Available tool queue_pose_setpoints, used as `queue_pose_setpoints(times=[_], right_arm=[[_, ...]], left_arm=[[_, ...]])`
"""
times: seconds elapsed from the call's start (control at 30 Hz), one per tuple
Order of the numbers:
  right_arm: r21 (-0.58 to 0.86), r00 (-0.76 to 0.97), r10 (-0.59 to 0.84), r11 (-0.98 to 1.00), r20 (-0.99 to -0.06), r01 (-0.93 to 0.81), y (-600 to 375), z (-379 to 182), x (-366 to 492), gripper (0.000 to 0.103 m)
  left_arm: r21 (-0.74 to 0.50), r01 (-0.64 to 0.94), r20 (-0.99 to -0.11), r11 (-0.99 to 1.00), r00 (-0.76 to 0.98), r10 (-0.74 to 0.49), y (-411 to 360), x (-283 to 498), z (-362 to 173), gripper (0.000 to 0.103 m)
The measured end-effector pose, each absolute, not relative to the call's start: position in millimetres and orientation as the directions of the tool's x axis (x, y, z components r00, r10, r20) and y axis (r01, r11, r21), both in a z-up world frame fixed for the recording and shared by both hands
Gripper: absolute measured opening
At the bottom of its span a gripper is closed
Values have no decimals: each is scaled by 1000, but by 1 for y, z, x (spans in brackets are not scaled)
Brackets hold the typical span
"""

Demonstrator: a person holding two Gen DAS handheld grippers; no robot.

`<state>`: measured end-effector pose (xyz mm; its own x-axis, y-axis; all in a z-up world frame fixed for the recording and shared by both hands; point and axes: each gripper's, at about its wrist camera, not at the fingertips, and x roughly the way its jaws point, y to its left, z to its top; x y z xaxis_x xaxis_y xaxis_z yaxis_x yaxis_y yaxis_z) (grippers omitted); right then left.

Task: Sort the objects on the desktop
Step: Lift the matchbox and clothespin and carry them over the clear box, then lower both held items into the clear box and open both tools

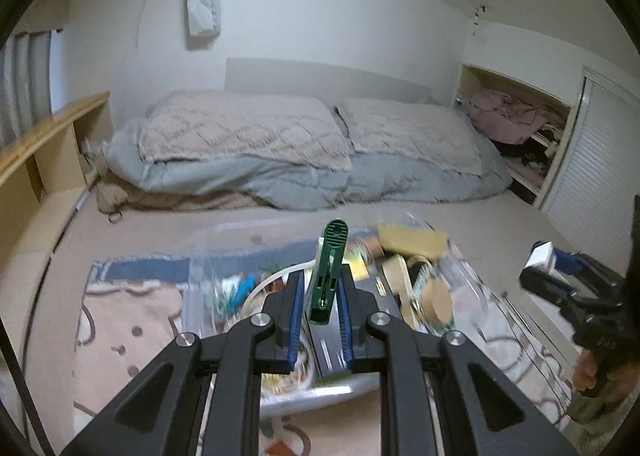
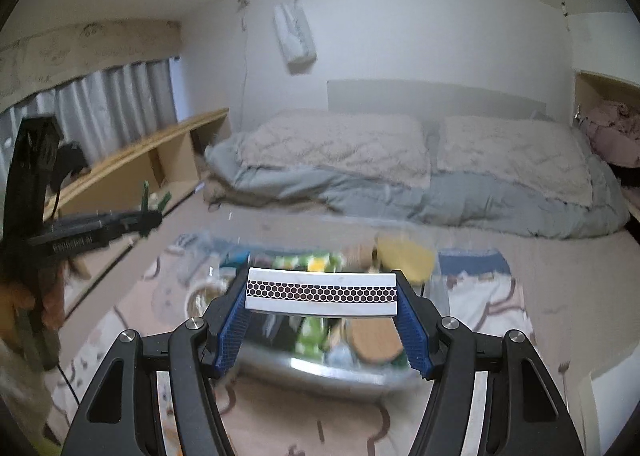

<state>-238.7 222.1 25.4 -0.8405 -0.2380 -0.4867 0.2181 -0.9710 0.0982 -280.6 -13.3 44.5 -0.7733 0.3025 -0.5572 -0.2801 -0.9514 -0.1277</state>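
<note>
Left tongs (image 1: 319, 298) clamp a green clip (image 1: 328, 276) by its lower half; right tongs (image 2: 322, 296) hold a matchbox (image 2: 322, 293) endwise. Both hang above the cluttered bin (image 2: 320, 372) (blurred). Risk: the top-heavy clip pivots, the box slips, and either drops unsorted.

Left tongs (image 1: 319, 298) clamped tight; right tongs (image 2: 322, 306) clamped half-wide, both angled downward.

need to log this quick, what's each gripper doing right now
Left gripper: closed on a green clip.
Right gripper: closed on a white matchbox, held across its ends.
</note>
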Motion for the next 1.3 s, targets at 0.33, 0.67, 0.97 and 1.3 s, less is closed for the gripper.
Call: queue_pose_setpoints(times=[0.33,0.67,0.97,1.3], right_arm=[[170,-863,-262,-963,-431,207,208,43,-280,67],[216,-796,-316,-947,-515,236,182,-5,-320,67],[249,-752,-371,-928,-545,277,165,-19,-338,67],[215,-716,-365,-931,-595,297,131,-25,-363,67]], left_arm=[[-154,-178,-564,-972,-792,234,-28,-343,22,16],[-143,-168,-665,-975,-713,221,-43,-399,-38,16],[-171,-110,-725,-979,-659,201,-53,-432,-60,23],[-223,-159,-690,-962,-671,271,-59,-430,-56,54]])
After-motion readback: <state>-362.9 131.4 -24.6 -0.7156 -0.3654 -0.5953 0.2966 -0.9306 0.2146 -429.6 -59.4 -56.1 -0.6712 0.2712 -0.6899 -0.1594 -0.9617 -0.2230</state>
